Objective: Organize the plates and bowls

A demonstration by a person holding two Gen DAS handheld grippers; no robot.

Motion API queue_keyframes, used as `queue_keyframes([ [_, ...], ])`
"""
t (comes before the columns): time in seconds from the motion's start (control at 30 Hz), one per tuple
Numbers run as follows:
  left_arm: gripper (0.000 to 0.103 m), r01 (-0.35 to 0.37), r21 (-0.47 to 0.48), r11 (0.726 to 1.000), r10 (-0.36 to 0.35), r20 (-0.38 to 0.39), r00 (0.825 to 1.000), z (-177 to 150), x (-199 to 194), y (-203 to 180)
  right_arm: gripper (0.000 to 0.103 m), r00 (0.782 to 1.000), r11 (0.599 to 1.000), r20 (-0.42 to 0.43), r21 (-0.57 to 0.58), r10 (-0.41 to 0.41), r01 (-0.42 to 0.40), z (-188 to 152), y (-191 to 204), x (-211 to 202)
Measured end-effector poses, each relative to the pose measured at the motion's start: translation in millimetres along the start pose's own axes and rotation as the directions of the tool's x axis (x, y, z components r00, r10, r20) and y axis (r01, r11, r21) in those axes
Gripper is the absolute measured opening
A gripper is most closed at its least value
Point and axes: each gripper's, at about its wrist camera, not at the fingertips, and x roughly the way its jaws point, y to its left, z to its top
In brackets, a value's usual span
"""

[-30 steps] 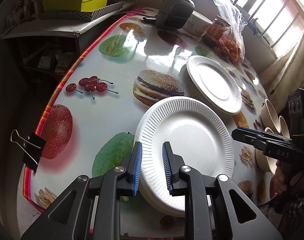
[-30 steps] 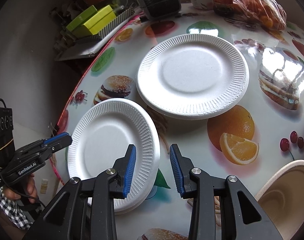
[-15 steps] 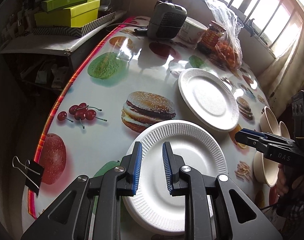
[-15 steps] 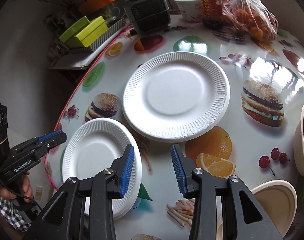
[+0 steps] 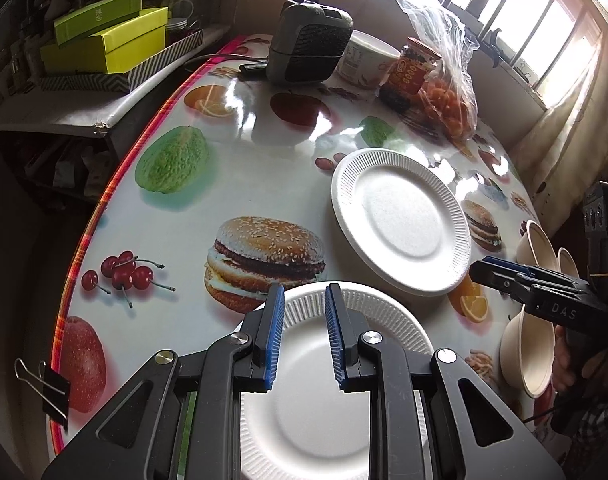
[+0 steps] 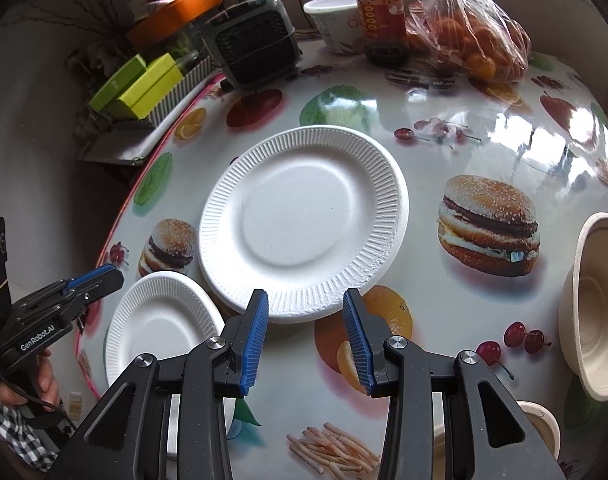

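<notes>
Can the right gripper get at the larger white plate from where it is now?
Probably yes. The right gripper hangs over the near rim of the larger plate, its jaws apart and empty, with nothing between them and the rim. The smaller plate lies off to one side.

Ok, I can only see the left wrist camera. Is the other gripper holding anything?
Observer: No. The right wrist view shows the right gripper with its jaws open and nothing between them.
Operator: Does my gripper have any writing on it?
Observer: Yes. From the right wrist view, the side of the left gripper reads "GenRobot.AI".
</notes>
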Motion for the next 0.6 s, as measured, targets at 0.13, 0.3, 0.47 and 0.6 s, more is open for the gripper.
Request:
queue_keyframes([
  [0.13, 0.022, 0.005, 0.006, 1.000, -0.005, -0.003, 1.000, 11.4, 7.3, -3.7, 0.038, 1.000, 1.000, 0.004, 0.015, -0.017, 0.017, 8.4, -8.9, 2.0],
  [0.3, 0.022, 0.013, 0.007, 1.000, -0.013, -0.006, 1.000, 24.4, 18.4, -6.5, 0.038, 0.999, 0.999, 0.010, 0.029, -0.044, 0.044, 16.9, -17.1, 3.1],
  [0.47, 0.022, 0.017, 0.014, 1.000, -0.016, -0.009, 1.000, 35.2, 26.9, -9.6, 0.038, 0.998, 0.997, 0.018, 0.045, -0.062, 0.061, 24.0, -24.4, 4.8],
  [0.6, 0.022, 0.025, 0.010, 1.000, -0.025, -0.018, 1.000, 43.0, 34.3, -10.6, 0.038, 0.997, 0.995, 0.019, 0.059, -0.076, 0.075, 28.9, -30.2, 7.6],
])
